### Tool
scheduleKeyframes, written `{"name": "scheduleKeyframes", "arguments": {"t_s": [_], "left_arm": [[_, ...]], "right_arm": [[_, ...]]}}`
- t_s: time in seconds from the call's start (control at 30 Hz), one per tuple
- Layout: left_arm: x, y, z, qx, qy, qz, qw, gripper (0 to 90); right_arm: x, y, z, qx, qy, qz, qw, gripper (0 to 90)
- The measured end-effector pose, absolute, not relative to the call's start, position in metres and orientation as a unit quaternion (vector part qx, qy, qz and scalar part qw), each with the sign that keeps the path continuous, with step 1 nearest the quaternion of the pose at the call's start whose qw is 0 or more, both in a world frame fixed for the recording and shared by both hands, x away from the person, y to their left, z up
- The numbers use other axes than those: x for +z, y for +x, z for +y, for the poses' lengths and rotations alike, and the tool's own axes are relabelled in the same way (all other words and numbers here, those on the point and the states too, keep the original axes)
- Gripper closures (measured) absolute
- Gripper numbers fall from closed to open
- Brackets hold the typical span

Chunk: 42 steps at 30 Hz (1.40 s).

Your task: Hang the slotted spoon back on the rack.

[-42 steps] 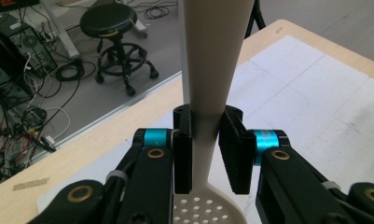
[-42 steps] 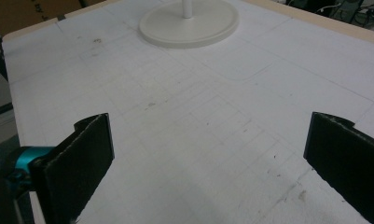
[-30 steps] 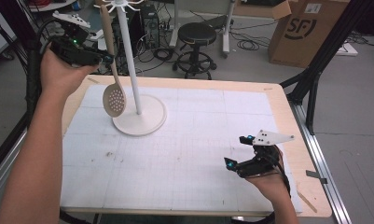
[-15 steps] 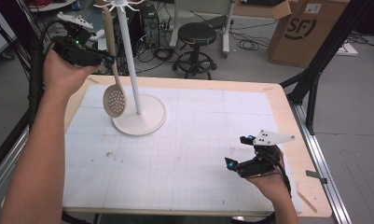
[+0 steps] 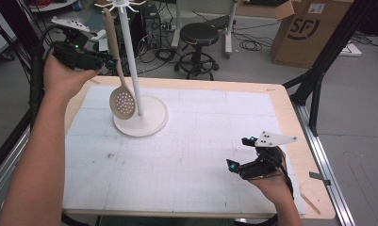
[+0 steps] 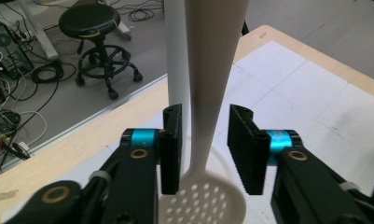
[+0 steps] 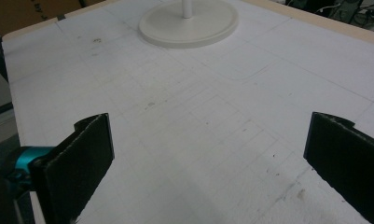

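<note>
A beige slotted spoon hangs by its handle top from a hook of the white stand at the table's far left. My left gripper is raised beside the handle. In the left gripper view the handle runs between the jaws of this gripper, with a gap on each side. The jaws have just been opening, the pads are off the handle, and the stand's pole is behind. My right gripper rests low near the front right, and its jaws are wide open over bare mat.
A white gridded mat covers the wooden table. The stand's round base lies far ahead of the right gripper. On the floor behind the table are a black stool, a cardboard box and cables.
The spoon's head has swung slightly right, toward the stand's pole. The left hand has shifted a little. The right hand has kept still.
</note>
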<state>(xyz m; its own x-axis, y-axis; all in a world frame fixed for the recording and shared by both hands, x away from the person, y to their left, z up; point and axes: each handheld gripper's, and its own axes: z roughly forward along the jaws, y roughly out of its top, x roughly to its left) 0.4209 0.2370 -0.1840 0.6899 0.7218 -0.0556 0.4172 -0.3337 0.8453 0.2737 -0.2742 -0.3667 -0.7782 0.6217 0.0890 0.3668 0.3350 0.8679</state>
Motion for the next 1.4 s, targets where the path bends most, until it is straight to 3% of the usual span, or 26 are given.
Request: {"name": "scheduleKeyframes", "arguments": {"t_s": [0.53,1.4], "left_arm": [[-0.204,0.399,0.25,0.146,0.799,0.323,0.486,45.9],[-0.253,0.351,0.261,0.109,0.797,0.27,0.53,27.2]], "right_arm": [[-0.364,0.272,-0.273,0.49,0.302,0.807,0.131,0.2],[-0.363,0.27,-0.27,0.488,0.301,0.808,0.136,0.2]]}}
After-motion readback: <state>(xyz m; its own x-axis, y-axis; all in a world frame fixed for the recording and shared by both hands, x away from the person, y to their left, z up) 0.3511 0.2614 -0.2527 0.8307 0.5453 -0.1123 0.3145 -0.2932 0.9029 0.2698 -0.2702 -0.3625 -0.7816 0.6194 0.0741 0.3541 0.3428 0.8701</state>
